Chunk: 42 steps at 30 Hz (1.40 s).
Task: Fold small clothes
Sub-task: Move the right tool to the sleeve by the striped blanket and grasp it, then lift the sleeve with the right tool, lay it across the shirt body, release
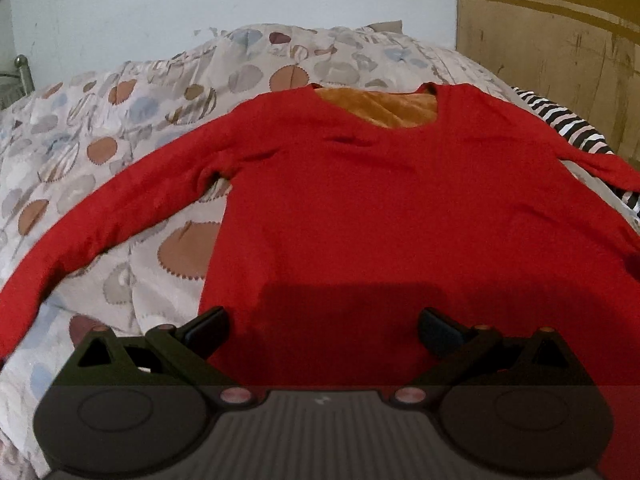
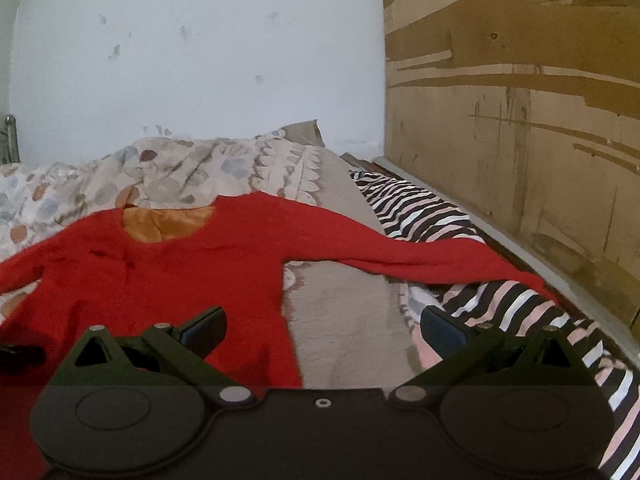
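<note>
Nearest, the left claw (image 1: 322,330) is spread wide and empty over the hem of the red top (image 1: 400,208). The right claw (image 2: 324,330), equally released, straddles its right edge. The top lies flat on the patterned quilt (image 1: 100,128), neckline pointing away, sleeves outstretched. Only the right view shows the right sleeve (image 2: 440,258) reaching across the striped fabric (image 2: 416,208), probably a blanket.

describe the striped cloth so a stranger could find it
Look along the brown board wall at the bed's right edge. The striped cloth lies there, partly under the red top's sleeve. It alone has black, white and pink stripes.
</note>
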Motion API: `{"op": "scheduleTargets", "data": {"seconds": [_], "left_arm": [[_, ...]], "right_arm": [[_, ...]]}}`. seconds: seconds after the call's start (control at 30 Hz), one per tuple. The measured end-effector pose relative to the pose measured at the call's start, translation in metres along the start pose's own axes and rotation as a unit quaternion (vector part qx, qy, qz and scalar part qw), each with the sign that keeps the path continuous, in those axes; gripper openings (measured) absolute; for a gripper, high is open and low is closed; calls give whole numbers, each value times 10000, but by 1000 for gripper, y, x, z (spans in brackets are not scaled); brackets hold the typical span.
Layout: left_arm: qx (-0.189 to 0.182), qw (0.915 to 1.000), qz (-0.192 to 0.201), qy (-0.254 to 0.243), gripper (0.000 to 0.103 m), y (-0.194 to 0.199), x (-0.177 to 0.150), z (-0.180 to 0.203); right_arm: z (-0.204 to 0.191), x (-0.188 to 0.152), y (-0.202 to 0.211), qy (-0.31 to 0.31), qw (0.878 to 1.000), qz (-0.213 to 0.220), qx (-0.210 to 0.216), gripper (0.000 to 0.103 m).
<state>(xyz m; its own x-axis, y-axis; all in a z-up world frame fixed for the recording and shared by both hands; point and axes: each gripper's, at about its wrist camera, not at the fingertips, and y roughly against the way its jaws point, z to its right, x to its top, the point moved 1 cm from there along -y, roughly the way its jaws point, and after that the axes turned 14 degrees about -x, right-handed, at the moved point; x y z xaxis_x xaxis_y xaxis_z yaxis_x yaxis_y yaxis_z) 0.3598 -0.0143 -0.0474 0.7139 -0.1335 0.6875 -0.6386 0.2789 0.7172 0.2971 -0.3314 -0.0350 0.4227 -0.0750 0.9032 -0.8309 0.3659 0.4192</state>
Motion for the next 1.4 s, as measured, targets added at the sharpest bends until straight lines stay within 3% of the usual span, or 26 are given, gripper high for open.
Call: {"op": "scheduleTargets", "data": {"seconds": [0.17,0.27,0.33,0.6,0.73,0.8,1.07,1.17,1.27,1.33,1.4], "left_arm": [[-85,9996,194,-183,103,5,-15,0],[-10,9990,271,-367,103,4,-21,6],[83,9984,296,-479,103,2,-23,11],[-41,9995,239,-188,103,0,-21,3],[-7,9995,260,-205,103,-1,-22,4],[17,9994,260,-214,103,-2,-22,4],[57,9993,309,-224,103,-3,-23,6],[96,9991,325,-236,103,-4,-24,7],[109,9991,339,-233,103,-4,-25,7],[125,9991,347,-231,103,-4,-25,8],[133,9991,349,-215,103,-5,-25,8]], "right_arm": [[5,-2,-28,-104,9978,-393,516,103],[18,-3,-52,-517,9927,-702,835,103],[31,-2,-64,-884,9898,-747,830,103],[88,28,-115,-1110,9920,-235,-556,103],[124,41,-151,-1576,9805,-502,-1064,103],[139,41,-166,-1891,9694,-822,-1329,103],[182,16,-222,-2958,9241,-1820,-1597,102],[195,8,-228,-3418,9108,-1705,-1566,102],[213,-3,-228,-4564,8703,-1405,-1208,99],[220,-7,-230,-5023,8479,-1353,-1019,95],[218,-4,-232,-5016,8468,-1411,-1070,72]]}}
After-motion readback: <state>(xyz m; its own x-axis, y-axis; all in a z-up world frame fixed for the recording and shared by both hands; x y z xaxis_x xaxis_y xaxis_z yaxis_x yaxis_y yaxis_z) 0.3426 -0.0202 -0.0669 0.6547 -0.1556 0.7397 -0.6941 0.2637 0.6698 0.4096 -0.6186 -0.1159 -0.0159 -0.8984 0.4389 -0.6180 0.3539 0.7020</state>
